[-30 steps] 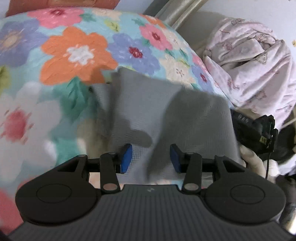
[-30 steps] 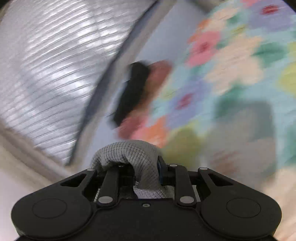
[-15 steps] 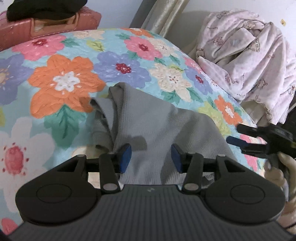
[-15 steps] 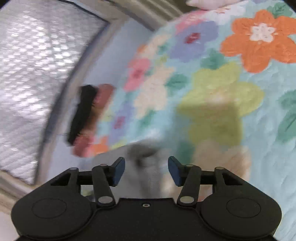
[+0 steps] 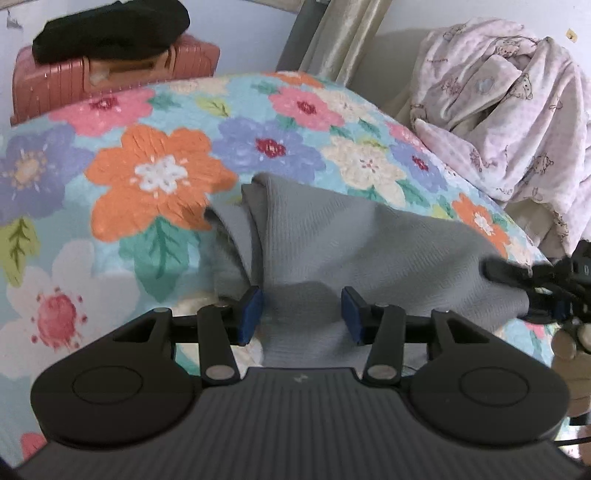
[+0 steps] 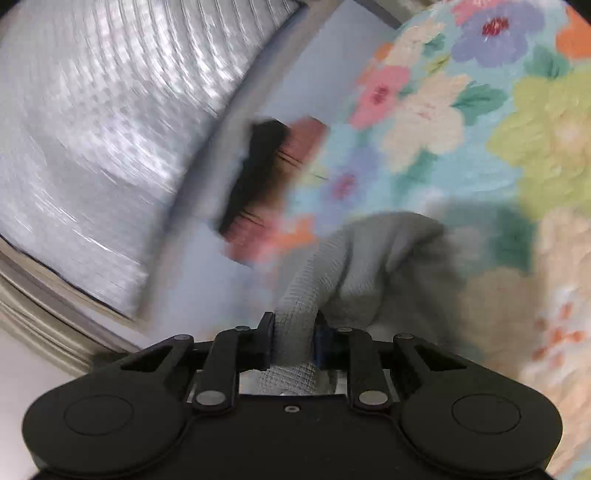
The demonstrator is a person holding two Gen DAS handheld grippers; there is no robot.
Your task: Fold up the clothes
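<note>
Closing again on the grey garment [image 6: 295, 317], right tool [image 6: 293, 341]; left tool [image 5: 301, 315] stays half-open, empty.

No text readable — no labels; no numbers.

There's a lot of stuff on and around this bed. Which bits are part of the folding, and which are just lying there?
Part of the folding:
grey knit garment
right gripper, jaws closing on a fold of it
left gripper, jaws apart over it
floral bedspread underneath

Just lying about:
pink patterned clothes heap
pink suitcase
black item on it
</note>
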